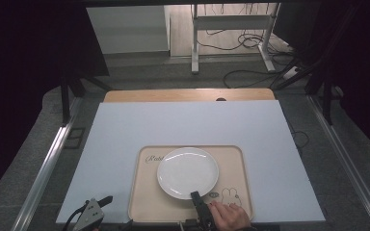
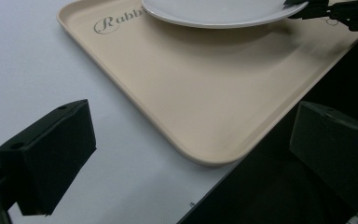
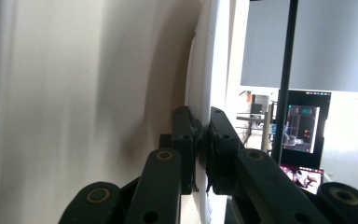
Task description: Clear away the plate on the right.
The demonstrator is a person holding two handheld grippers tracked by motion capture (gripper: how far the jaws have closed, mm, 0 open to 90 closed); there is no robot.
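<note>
A white round plate (image 1: 188,172) lies on a beige tray (image 1: 142,204) near the table's front edge. My right gripper (image 1: 195,195), held by a hand at the bottom of the high view, is shut on the plate's near rim. In the right gripper view its jaws (image 3: 203,126) pinch the thin white plate rim (image 3: 210,60) edge-on, with the tray (image 3: 74,93) alongside. My left gripper (image 1: 107,200) stands open left of the tray's near left corner. In the left gripper view its wide jaws (image 2: 191,121) frame the tray (image 2: 205,93) corner, with the plate (image 2: 214,11) and right gripper (image 2: 310,9) beyond.
The tray bears "Rabbit" lettering (image 1: 154,158) and a rabbit drawing (image 1: 229,195). It sits on a pale table top (image 1: 188,125) with a wooden strip (image 1: 188,95) at the back. Desk legs (image 1: 195,43) and cables (image 1: 250,41) are on the floor beyond.
</note>
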